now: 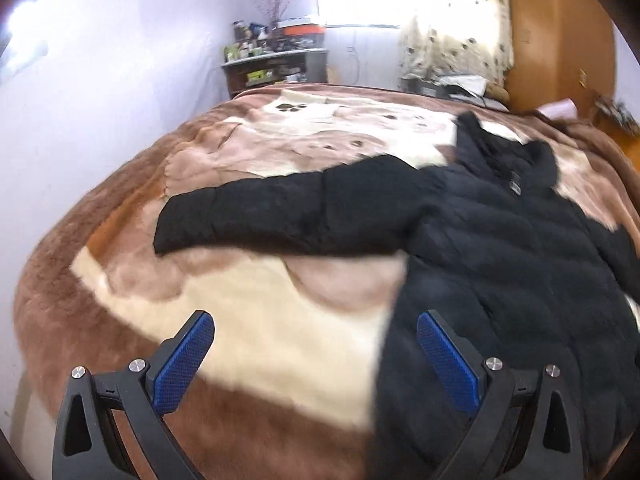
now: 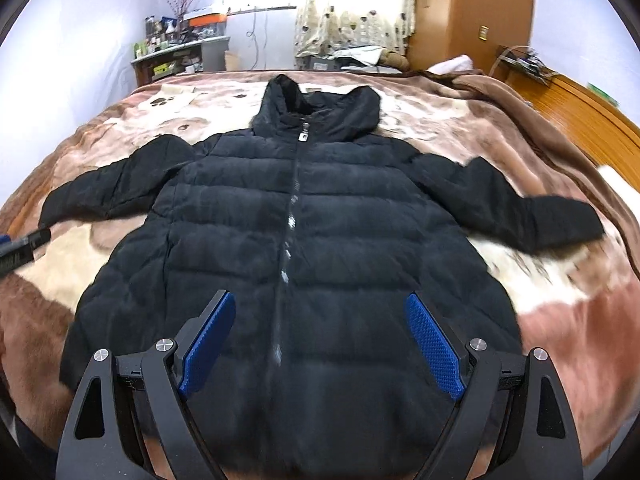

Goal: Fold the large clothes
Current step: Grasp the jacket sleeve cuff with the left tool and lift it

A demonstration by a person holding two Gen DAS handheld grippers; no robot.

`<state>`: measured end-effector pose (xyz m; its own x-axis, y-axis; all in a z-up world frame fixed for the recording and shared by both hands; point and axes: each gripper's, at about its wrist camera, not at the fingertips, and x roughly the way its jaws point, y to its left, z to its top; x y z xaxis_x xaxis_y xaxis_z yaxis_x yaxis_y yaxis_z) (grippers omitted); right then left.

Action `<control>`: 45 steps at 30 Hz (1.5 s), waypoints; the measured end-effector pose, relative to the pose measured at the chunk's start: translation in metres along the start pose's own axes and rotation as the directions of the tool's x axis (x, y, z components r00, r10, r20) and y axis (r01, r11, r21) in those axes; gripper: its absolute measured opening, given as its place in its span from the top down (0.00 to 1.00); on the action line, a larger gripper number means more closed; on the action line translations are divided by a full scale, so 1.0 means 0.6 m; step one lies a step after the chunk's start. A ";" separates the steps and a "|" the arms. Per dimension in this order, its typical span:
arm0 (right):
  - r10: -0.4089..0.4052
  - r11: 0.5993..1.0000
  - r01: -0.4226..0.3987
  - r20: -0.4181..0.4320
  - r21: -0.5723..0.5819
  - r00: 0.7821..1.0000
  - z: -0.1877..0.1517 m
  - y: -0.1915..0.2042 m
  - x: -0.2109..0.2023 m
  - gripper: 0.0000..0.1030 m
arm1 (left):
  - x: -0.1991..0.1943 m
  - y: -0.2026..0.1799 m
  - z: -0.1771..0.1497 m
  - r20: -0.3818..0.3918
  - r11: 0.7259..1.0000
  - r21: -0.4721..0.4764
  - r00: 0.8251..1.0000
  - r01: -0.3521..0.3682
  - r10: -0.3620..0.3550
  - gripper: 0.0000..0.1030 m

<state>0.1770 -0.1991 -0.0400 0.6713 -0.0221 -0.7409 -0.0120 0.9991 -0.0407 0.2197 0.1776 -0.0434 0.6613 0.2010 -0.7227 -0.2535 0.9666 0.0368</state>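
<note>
Black hooded puffer jacket (image 2: 296, 216) flat on brown-cream blanket (image 2: 552, 312), zipped, sleeves spread. Cluttered shelf (image 1: 276, 68) and curtain (image 2: 356, 8) beyond — collar label unreadable. Left gripper (image 1: 316, 320) and right gripper (image 2: 320, 300) — jaws apart, empty.

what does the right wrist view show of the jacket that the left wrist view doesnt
Only the right wrist view shows the whole black jacket face up: zipper, its right sleeve, and the right gripper open above the hem. Only the left wrist view shows the left gripper open over the blanket beside the jacket's edge. Both show the hood, the left sleeve spread out, and the shelf.
</note>
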 end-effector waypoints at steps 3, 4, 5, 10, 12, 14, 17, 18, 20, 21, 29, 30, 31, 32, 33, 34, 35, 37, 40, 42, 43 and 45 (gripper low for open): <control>0.008 1.000 -0.008 -0.015 -0.020 1.000 0.031 0.026 0.046 0.15 | 0.099 0.072 0.044 -0.069 0.989 -0.146 0.996 0.039 -0.049 0.00; 0.012 1.000 -0.013 -0.018 -0.027 1.000 0.041 0.037 0.061 0.15 | 0.133 0.100 0.059 -0.096 0.981 -0.195 0.995 0.002 -0.021 0.00; 0.020 0.999 -0.021 -0.019 -0.035 1.000 0.050 0.047 0.073 0.15 | 0.165 0.129 0.072 -0.104 0.967 -0.253 0.994 0.018 -0.045 0.00; 0.067 0.994 -0.070 -0.033 -0.089 0.997 0.082 0.102 0.132 0.15 | 0.289 0.213 0.094 -0.161 0.916 -0.401 0.986 -0.017 -0.052 0.00; 0.083 0.989 -0.087 -0.039 -0.116 0.996 0.092 0.126 0.151 0.15 | 0.334 0.245 0.091 -0.183 0.874 -0.486 0.979 -0.010 -0.091 0.00; 0.091 0.985 -0.096 -0.040 -0.142 0.995 0.097 0.142 0.162 0.15 | 0.368 0.273 0.085 -0.188 0.837 -0.546 0.979 -0.040 -0.075 0.00; 0.113 0.978 -0.120 -0.052 -0.170 0.992 0.102 0.161 0.179 0.15 | 0.390 0.283 0.086 -0.189 0.812 -0.582 0.979 -0.049 -0.076 0.00; 0.117 0.977 -0.126 -0.057 -0.175 0.991 0.102 0.165 0.184 0.15 | 0.399 0.282 0.090 -0.203 0.808 -0.586 0.977 -0.067 -0.066 0.00; 0.122 0.974 -0.132 -0.064 -0.186 0.990 0.103 0.174 0.193 0.15 | 0.411 0.278 0.091 -0.238 0.792 -0.603 0.969 -0.094 -0.066 0.00; 0.124 0.973 -0.135 -0.068 -0.188 0.990 0.102 0.176 0.197 0.15 | 0.417 0.278 0.093 -0.256 0.785 -0.609 0.965 -0.110 -0.064 0.00; 0.151 0.974 -0.159 -0.058 -0.164 0.987 0.107 0.169 0.192 0.15 | 0.408 0.271 0.125 -0.227 0.736 -0.670 0.971 -0.097 -0.078 0.38; 0.150 0.975 -0.157 -0.052 -0.159 0.987 0.107 0.165 0.189 0.15 | 0.399 0.263 0.133 -0.212 0.754 -0.652 0.975 -0.087 -0.071 0.53; 0.145 0.977 -0.150 -0.044 -0.149 0.988 0.109 0.158 0.185 0.15 | 0.392 0.254 0.141 -0.197 0.766 -0.639 0.978 -0.073 -0.070 0.66; 0.140 0.980 -0.144 -0.038 -0.135 0.989 0.112 0.150 0.181 0.15 | 0.385 0.246 0.149 -0.187 0.774 -0.629 0.980 -0.066 -0.069 0.69; 0.140 0.982 -0.143 -0.032 -0.122 0.990 0.114 0.142 0.177 0.15 | 0.374 0.235 0.159 -0.167 0.782 -0.622 0.983 -0.047 -0.074 0.73; 0.141 0.984 -0.143 -0.025 -0.108 0.990 0.117 0.135 0.172 0.15 | 0.364 0.226 0.165 -0.151 0.786 -0.618 0.985 -0.029 -0.083 0.77; 0.142 0.985 -0.143 -0.020 -0.096 0.990 0.119 0.128 0.166 0.15 | 0.350 0.212 0.177 -0.126 0.798 -0.603 0.988 -0.003 -0.092 0.77; 0.147 0.986 -0.147 -0.002 -0.075 0.989 0.123 0.112 0.155 0.15 | 0.327 0.185 0.203 -0.078 0.833 -0.552 0.992 0.041 -0.100 0.81; 0.144 0.989 -0.143 0.032 -0.049 0.989 0.129 0.087 0.141 0.15 | 0.267 0.123 0.232 0.011 0.905 -0.413 0.993 0.108 -0.113 0.83; 0.139 0.990 -0.138 0.046 -0.032 0.989 0.132 0.070 0.133 0.15 | 0.228 0.071 0.250 0.054 0.928 -0.328 0.984 0.178 -0.170 0.83; 0.134 0.991 -0.133 0.058 -0.016 0.989 0.134 0.057 0.128 0.15 | 0.217 0.049 0.259 0.062 0.934 -0.298 0.980 0.197 -0.187 0.83; 0.125 0.992 -0.126 0.070 0.007 0.990 0.136 0.034 0.122 0.15 | 0.185 -0.011 0.265 0.082 0.944 -0.214 0.968 0.251 -0.239 0.83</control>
<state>0.2864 -0.1774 -0.0402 0.7150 0.1056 -0.6912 -0.0909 0.9942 0.0579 0.4075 0.2186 -0.0142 0.7580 -0.0236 -0.6518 -0.2246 0.9288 -0.2948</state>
